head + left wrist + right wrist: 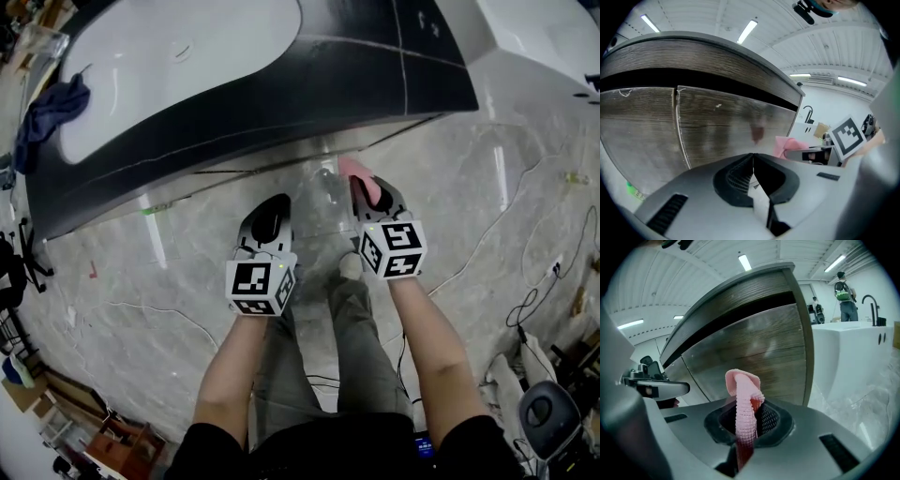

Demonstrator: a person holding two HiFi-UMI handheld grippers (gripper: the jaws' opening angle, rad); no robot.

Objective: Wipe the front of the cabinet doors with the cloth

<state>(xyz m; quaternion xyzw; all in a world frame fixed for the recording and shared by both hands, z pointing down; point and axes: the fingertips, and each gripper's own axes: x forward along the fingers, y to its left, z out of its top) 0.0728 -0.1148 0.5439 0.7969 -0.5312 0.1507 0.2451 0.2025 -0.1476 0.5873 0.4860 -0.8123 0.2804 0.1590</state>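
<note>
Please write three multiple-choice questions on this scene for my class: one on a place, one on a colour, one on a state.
1. Where does the dark blue cloth lie?
A. on the floor
B. on the cabinet's white top
C. over a chair

2. What colour is the cloth in the right gripper?
A. pink
B. green
C. white

3. How do the jaws of the left gripper stand?
A. wide apart
B. shut on a sponge
C. shut, with nothing between

Answers:
1 B: in the head view it lies at the top's left end.
2 A: a pink strip stands between the jaws in the right gripper view.
3 C: the left gripper view shows the tips meeting, empty.
</note>
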